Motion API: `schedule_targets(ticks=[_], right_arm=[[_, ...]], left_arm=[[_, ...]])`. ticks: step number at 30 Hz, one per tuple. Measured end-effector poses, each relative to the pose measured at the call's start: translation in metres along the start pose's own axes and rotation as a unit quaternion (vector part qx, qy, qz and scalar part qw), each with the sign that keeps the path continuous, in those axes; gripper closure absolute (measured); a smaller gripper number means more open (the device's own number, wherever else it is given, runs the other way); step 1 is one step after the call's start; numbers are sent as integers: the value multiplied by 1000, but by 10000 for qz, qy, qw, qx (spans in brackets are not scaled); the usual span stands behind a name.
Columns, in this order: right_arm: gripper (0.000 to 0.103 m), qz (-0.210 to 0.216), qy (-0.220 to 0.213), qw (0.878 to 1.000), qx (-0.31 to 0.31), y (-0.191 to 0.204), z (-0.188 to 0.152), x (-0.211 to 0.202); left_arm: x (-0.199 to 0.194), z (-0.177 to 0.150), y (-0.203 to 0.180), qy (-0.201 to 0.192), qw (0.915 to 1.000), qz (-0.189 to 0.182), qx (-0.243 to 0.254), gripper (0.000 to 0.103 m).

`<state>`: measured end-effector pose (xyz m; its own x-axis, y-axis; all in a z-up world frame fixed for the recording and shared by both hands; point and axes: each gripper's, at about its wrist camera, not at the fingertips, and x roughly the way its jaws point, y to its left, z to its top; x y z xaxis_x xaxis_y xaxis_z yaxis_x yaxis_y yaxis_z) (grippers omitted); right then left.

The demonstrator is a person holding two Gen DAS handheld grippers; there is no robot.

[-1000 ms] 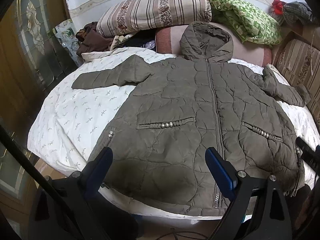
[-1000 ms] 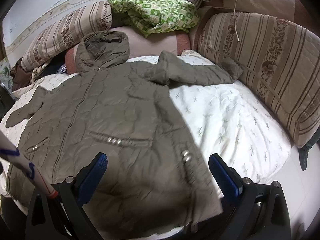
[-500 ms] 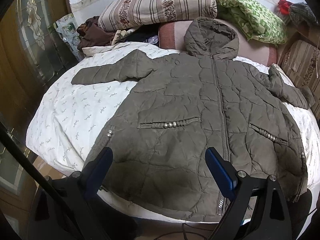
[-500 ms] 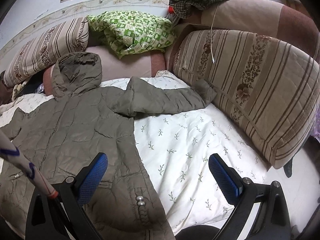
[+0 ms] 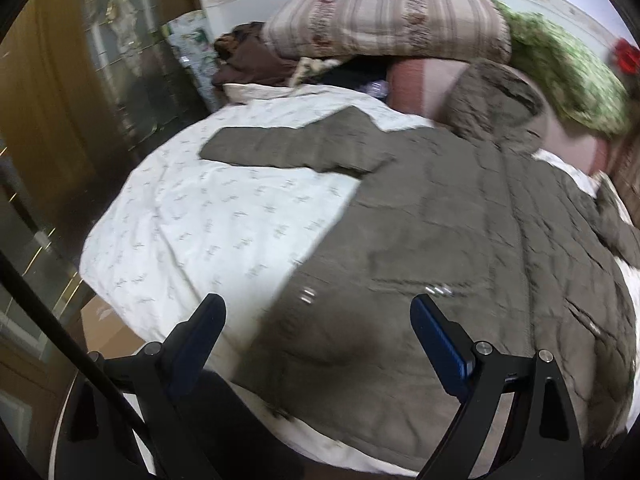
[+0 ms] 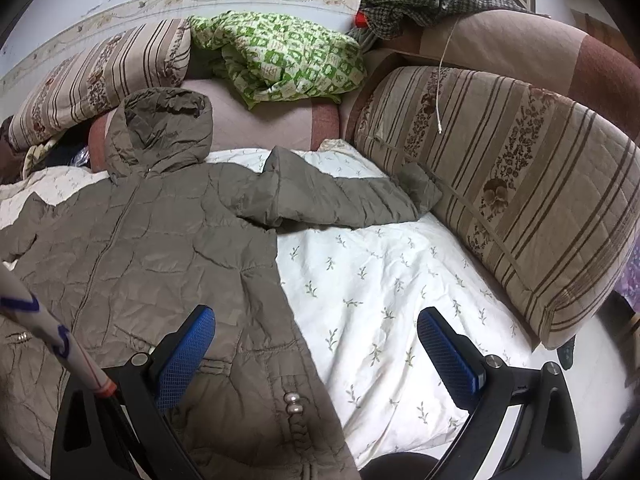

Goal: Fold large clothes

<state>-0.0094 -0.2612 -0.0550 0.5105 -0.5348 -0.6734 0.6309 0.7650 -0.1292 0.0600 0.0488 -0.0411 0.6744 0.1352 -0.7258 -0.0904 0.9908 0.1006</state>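
An olive quilted hooded coat (image 5: 460,220) (image 6: 160,248) lies flat and front-up on a white sprigged bedsheet (image 5: 224,220) (image 6: 384,280), zipped, hood toward the pillows. One sleeve (image 5: 288,148) stretches out to the left in the left wrist view. The other sleeve (image 6: 344,200) reaches toward the striped cushion in the right wrist view. My left gripper (image 5: 318,320) hangs open above the coat's lower left hem. My right gripper (image 6: 316,332) hangs open above the coat's right side edge and the sheet. Neither holds anything.
Striped pillows (image 5: 384,20) (image 6: 96,76), a green patterned quilt (image 6: 280,60) and a pink bolster (image 6: 264,124) line the head of the bed. A large striped cushion (image 6: 520,184) bounds the right side. A wooden wardrobe (image 5: 52,92) stands left. A white pole (image 6: 52,332) crosses the right view.
The left view has swung left, showing more bare sheet and wardrobe. The right view has moved forward and right, closer to the coat's right edge. Both grippers stay open.
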Motion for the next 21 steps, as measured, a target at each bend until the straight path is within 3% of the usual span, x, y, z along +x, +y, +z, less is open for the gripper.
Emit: schedule_targets(ticks=[4,13,17,21], right_arm=[[0,217,154,9996,-109,19,-1,4],[0,1124,435,9900,-738,110,-10,20],[0,1186,520,9875,-896,132,-13,29],[0,1073,742,9865,-986,142,-16,47]], left_arm=[[15,23,32,70,9997,14,-245,10],[81,105,101,180,9948,-104,-998,10],[133,147,121,297,9917,-169,-1243,10],[196,181,141,522,9830,-640,-1642,10]])
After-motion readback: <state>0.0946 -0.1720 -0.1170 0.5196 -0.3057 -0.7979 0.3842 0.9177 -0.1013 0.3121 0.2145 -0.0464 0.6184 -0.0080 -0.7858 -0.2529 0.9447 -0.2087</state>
